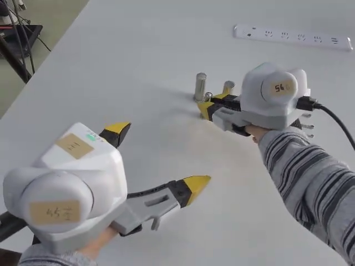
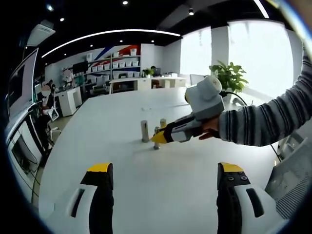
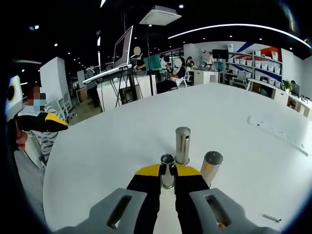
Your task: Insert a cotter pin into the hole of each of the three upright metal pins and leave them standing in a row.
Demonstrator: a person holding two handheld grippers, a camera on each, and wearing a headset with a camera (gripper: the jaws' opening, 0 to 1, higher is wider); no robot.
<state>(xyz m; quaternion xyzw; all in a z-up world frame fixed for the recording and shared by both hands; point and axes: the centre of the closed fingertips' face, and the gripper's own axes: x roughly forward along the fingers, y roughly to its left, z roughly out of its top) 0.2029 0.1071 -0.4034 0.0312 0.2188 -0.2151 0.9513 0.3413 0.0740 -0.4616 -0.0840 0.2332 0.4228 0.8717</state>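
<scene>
My right gripper is clenched low on the near pin, which looks like stiff, smooth, slippery, tip-prone steel, while my left gripper hangs released.

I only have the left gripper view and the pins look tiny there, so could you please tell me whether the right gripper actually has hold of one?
Observer: Yes. In the right gripper view the right gripper is shut on the shortest metal pin, which stands upright between its jaws.
Operator: Thank you. Where is a cotter pin?
Observer: One cotter pin lies flat on the table, off to that gripper's right.
Operator: Is anything else on that side?
Observer: A white power strip lies farther back, well apart from the pins.
</scene>
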